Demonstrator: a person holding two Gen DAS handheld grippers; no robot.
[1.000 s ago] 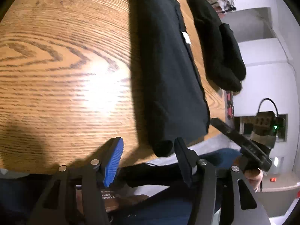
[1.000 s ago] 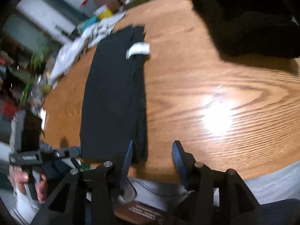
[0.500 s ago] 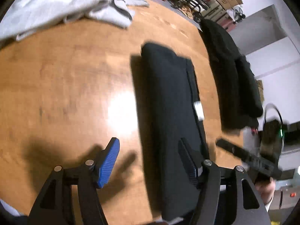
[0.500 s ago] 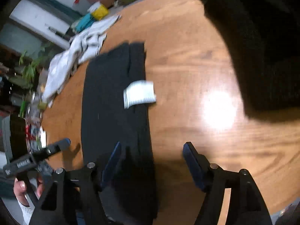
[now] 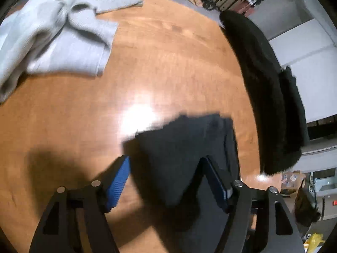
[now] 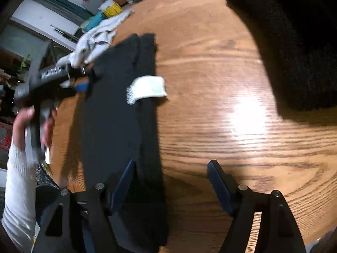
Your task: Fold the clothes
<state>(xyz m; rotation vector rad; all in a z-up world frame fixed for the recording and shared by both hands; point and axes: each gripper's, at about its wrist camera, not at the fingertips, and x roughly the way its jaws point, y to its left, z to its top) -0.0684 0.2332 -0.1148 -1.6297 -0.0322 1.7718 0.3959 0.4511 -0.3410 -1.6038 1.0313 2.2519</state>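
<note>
**Now: folded black garment flat on the worktop, both grippers over it**

The folded black garment (image 6: 118, 130) is laid lengthwise on the wooden worktop (image 6: 221, 147), its white label (image 6: 148, 89) turned up. The left gripper (image 5: 166, 181) is seen over one end, fingers wide and opening, cloth below but not pinched. The right gripper (image 6: 169, 179) is spread and opening too, nothing gripped. A grey garment (image 5: 54, 33) and a black pile (image 5: 265, 88) are seen farther off.
</note>
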